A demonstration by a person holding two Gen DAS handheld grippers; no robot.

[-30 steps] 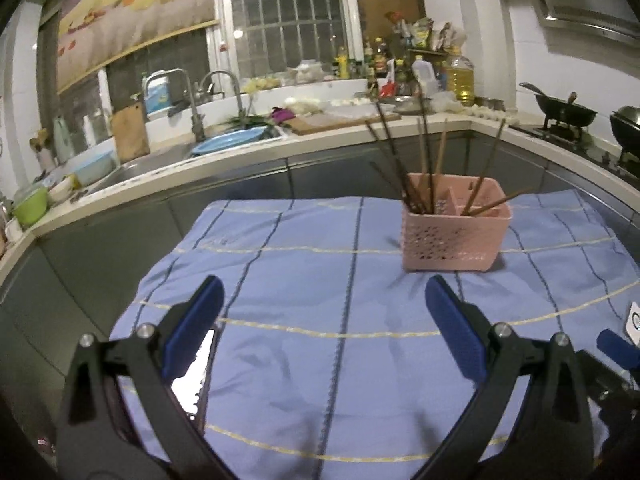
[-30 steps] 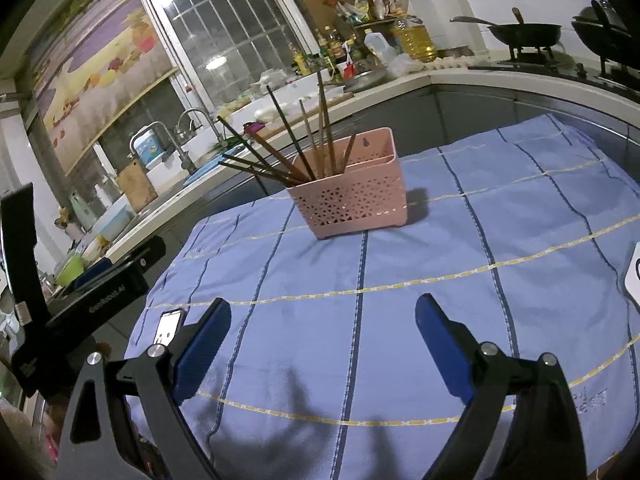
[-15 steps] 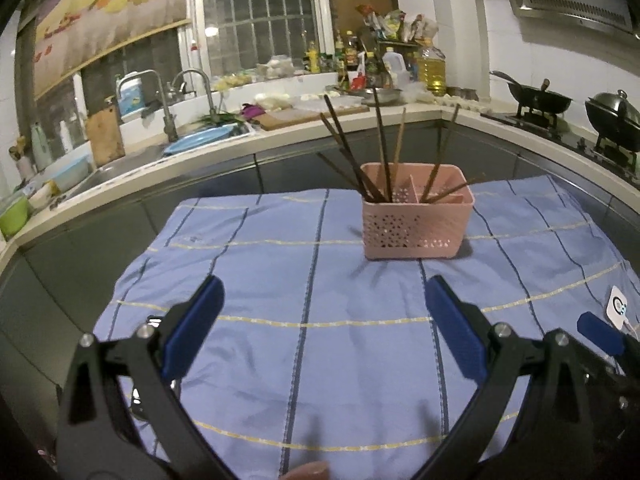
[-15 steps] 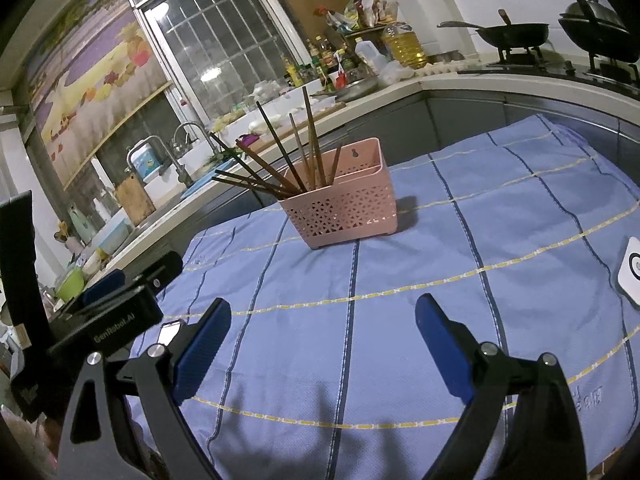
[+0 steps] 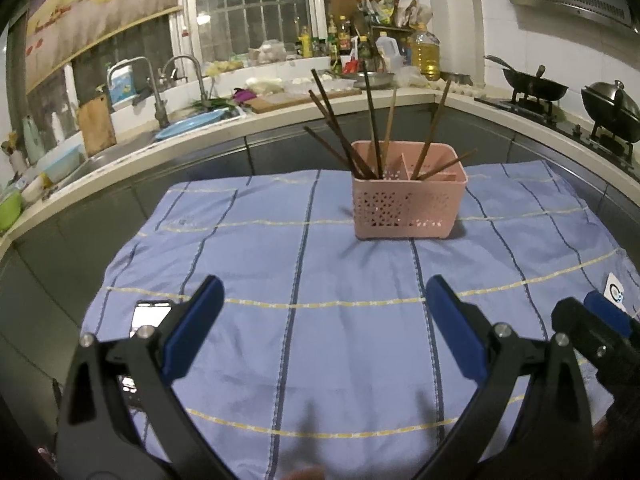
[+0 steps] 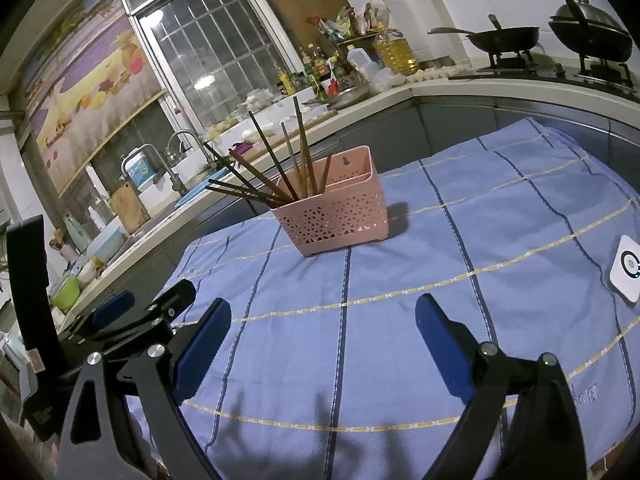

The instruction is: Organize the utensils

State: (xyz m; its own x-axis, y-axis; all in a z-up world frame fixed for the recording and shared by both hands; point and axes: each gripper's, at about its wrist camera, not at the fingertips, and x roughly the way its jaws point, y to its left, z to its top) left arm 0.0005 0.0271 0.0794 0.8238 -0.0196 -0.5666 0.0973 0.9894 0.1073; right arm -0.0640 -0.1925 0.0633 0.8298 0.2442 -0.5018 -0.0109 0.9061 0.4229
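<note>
Kitchen counters ring a table under a blue striped cloth (image 5: 340, 320); nearest, the left gripper (image 5: 320, 312) and right gripper (image 6: 320, 328) hover over bare cloth short of the pink basket (image 5: 408, 208), both spread wide and holding nothing. The 1 basket stands beyond them, mid-cloth, with about 7 chopsticks (image 5: 370, 120) inside, leaning outward over its left rim. Risks, as I judge them: a finger brushing those splayed sticks could lever the light basket over; dragging it could bunch the cloth; 1 white tag (image 6: 628, 270), right of the basket at the cloth's edge, could be knocked off. Past the basket, 2 woks sit on the stove.
</note>
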